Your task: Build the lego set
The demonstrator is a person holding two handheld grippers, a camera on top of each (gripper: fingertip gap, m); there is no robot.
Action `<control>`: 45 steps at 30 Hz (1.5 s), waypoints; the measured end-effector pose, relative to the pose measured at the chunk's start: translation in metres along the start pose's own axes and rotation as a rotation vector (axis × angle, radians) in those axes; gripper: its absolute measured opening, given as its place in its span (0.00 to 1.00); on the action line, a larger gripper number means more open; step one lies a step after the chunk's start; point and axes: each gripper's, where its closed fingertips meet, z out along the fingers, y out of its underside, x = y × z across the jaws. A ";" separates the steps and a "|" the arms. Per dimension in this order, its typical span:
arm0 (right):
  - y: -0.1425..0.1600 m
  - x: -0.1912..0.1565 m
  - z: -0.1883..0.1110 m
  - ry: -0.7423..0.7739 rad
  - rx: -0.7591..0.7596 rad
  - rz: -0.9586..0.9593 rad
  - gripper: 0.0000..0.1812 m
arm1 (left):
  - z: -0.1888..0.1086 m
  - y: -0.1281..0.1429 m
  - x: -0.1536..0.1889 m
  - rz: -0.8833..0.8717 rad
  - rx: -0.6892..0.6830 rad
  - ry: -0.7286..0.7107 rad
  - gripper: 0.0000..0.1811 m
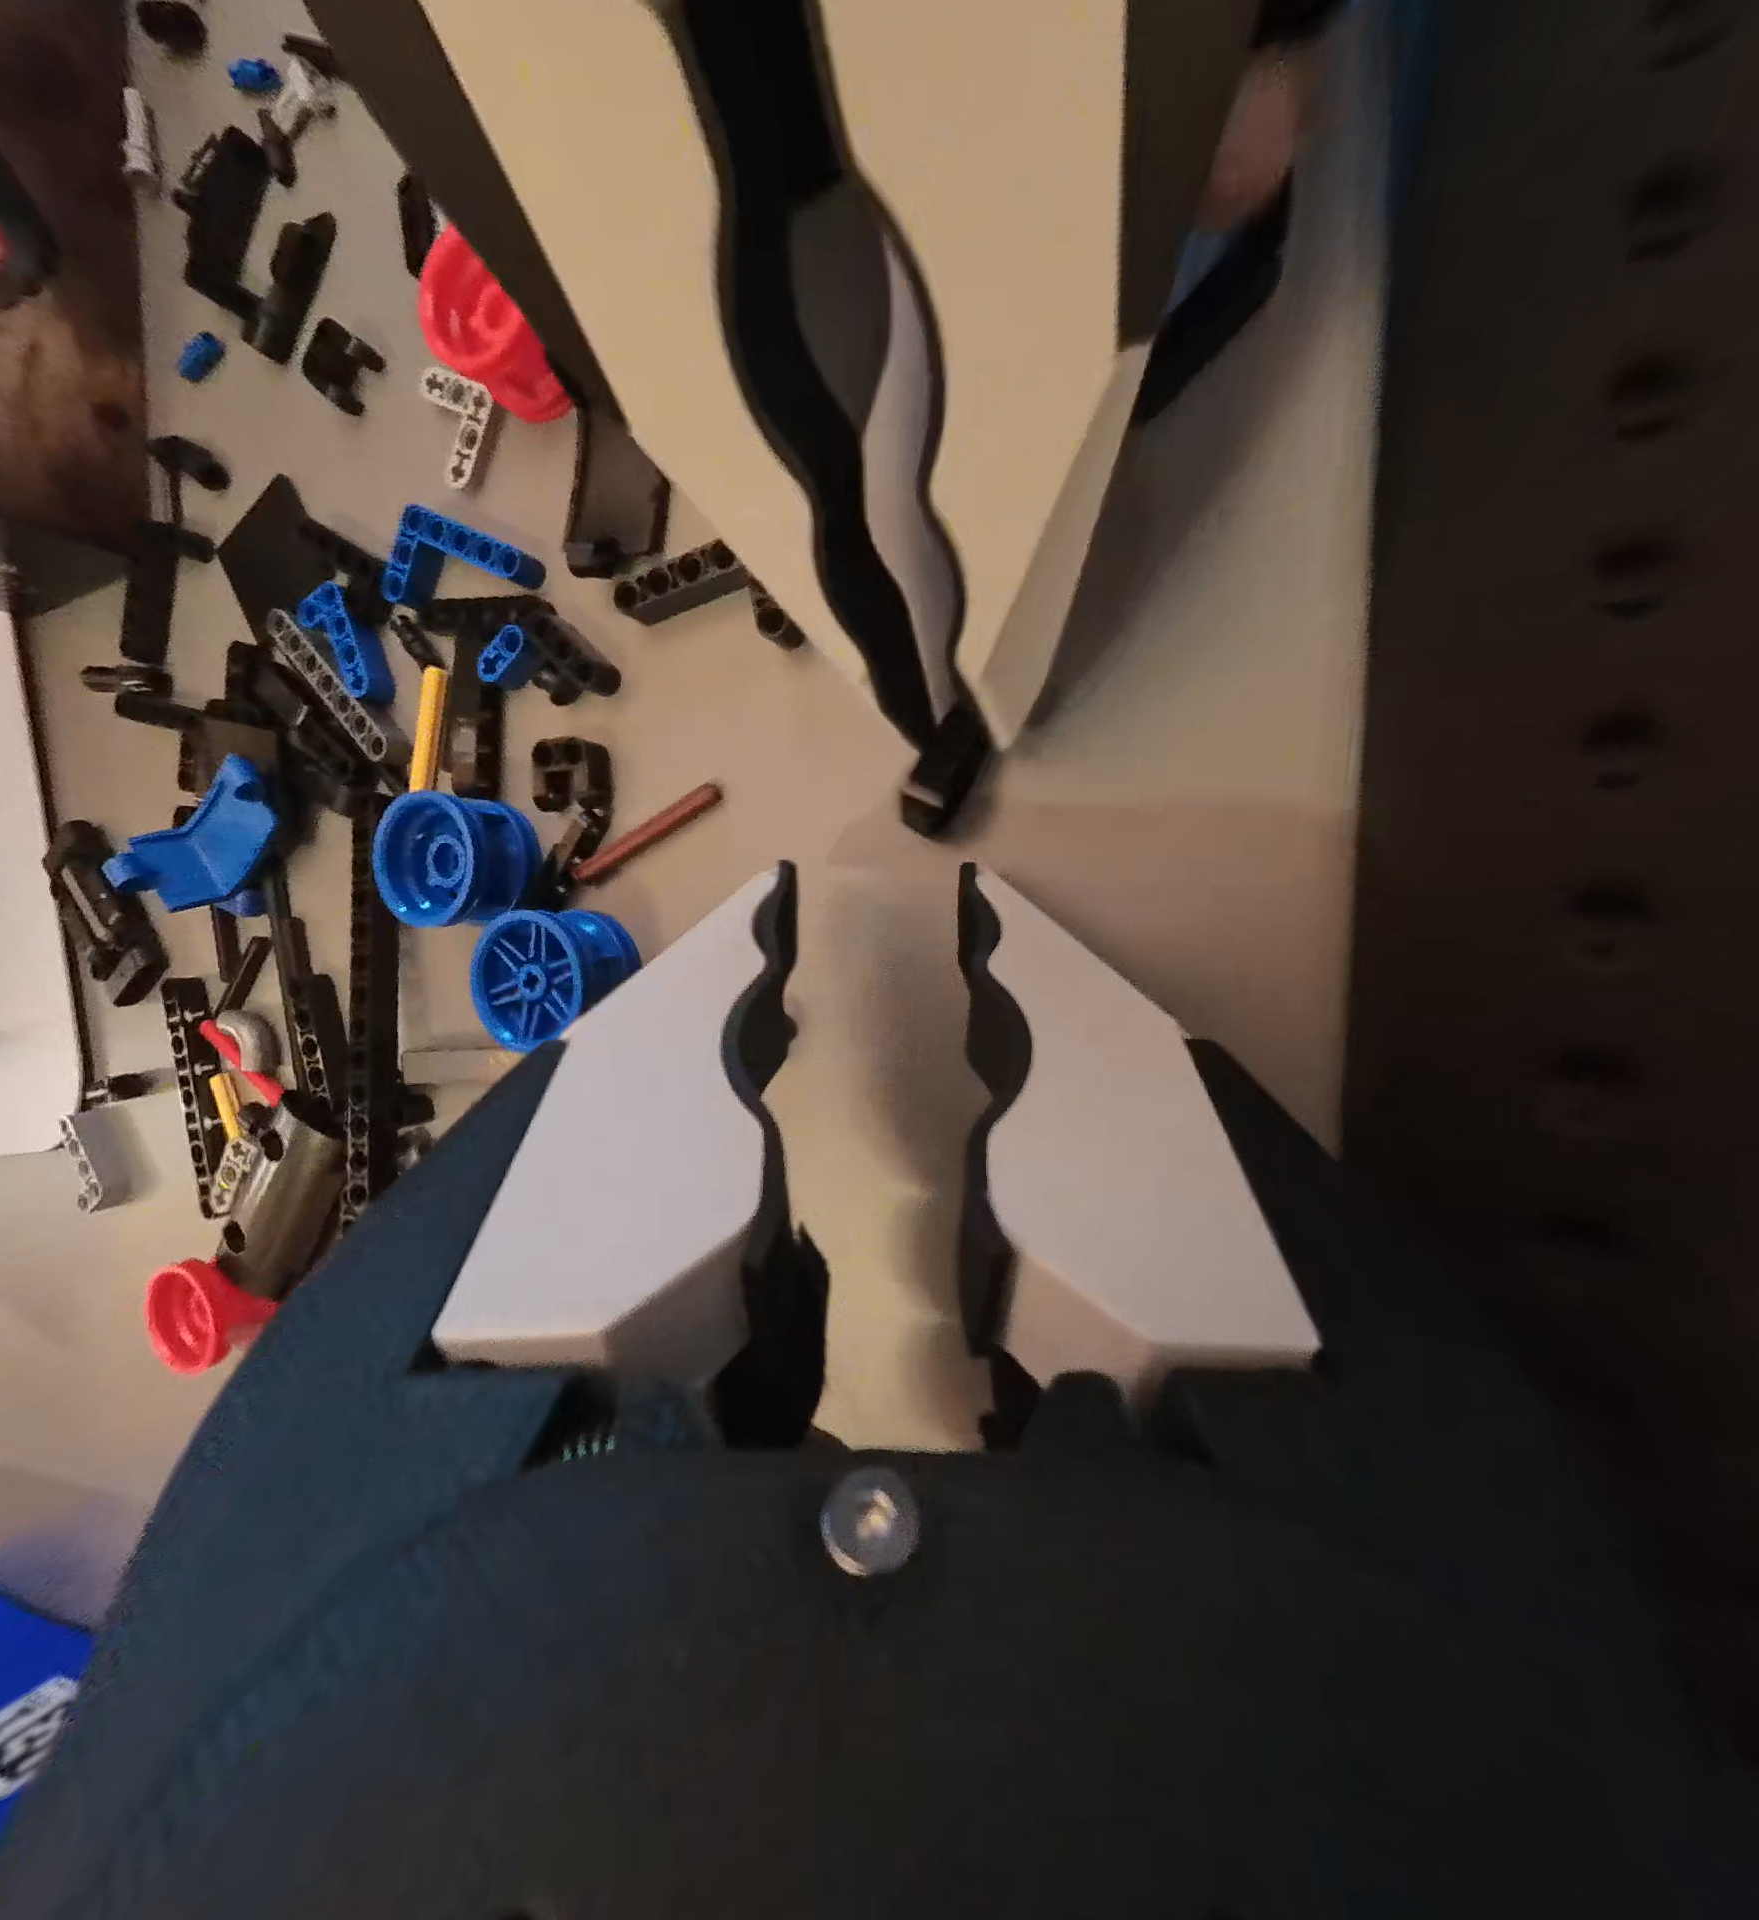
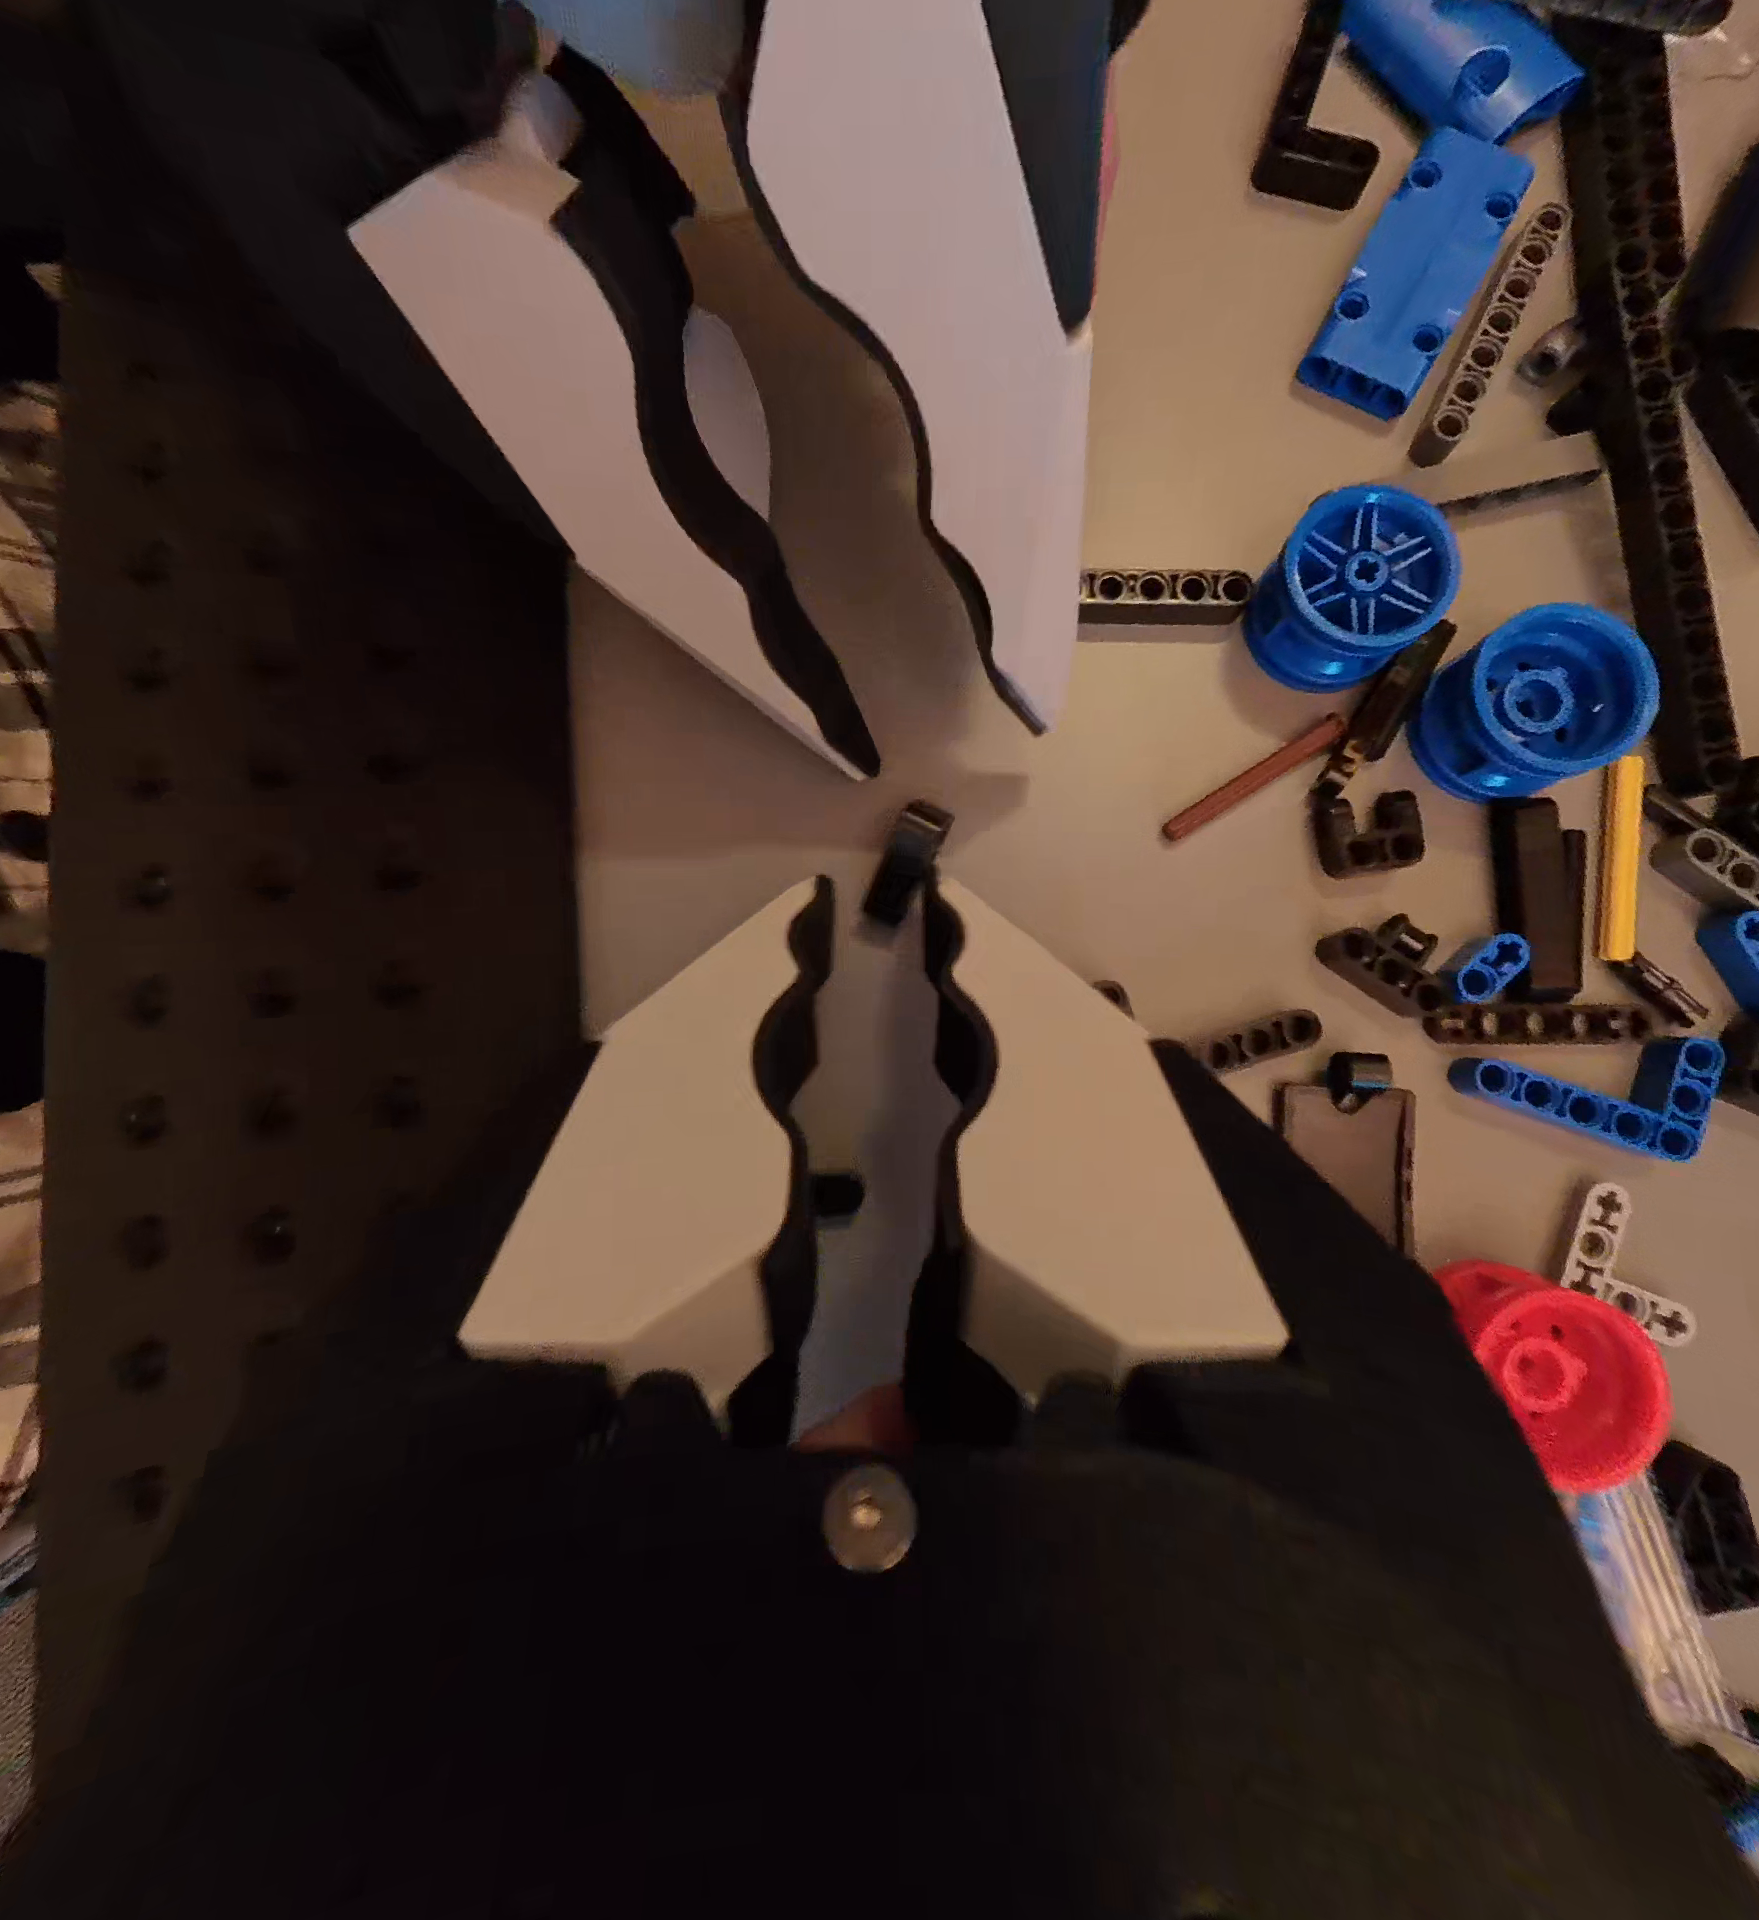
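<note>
Two grippers meet tip to tip over my pale table (image 2: 1114, 862). A large dark studded baseplate (image 2: 262, 831) lies along its edge, just beside both sets of fingers. My right gripper (image 2: 880, 894) has its white fingers drawn nearly together, pinching a small black lego connector piece (image 2: 906, 862) at the very tips, above the bare table next to the baseplate. My left gripper (image 1: 877, 883) has its fingers parted with nothing between them, their tips just short of that piece. Off to the side lies a loose spread of parts: two blue spoked wheel hubs (image 2: 1353, 587), a red wheel hub (image 2: 1566, 1371), a blue L-shaped beam with holes (image 2: 1602, 1112), a yellow axle rod (image 2: 1621, 857) and a thin brown axle rod (image 2: 1254, 777).
</note>
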 end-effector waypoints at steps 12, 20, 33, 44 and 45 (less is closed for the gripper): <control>-0.015 -0.011 -0.004 -0.371 -0.115 -0.011 0.03 | -0.017 -0.006 0.020 0.082 0.091 -0.040 0.16; -0.002 -0.020 0.006 -0.587 -0.421 -0.186 0.03 | -0.011 -0.004 0.033 0.047 0.107 0.011 0.10; -0.031 0.024 0.000 -0.314 -0.354 -0.201 0.12 | -0.017 0.016 0.025 -0.092 0.084 0.077 0.13; -0.004 0.008 0.004 -0.132 -0.190 -0.083 0.06 | -0.009 -0.005 0.037 -0.105 0.125 0.117 0.10; -0.005 0.007 0.006 -0.130 -0.176 -0.081 0.06 | -0.009 -0.006 0.037 -0.102 0.126 0.113 0.10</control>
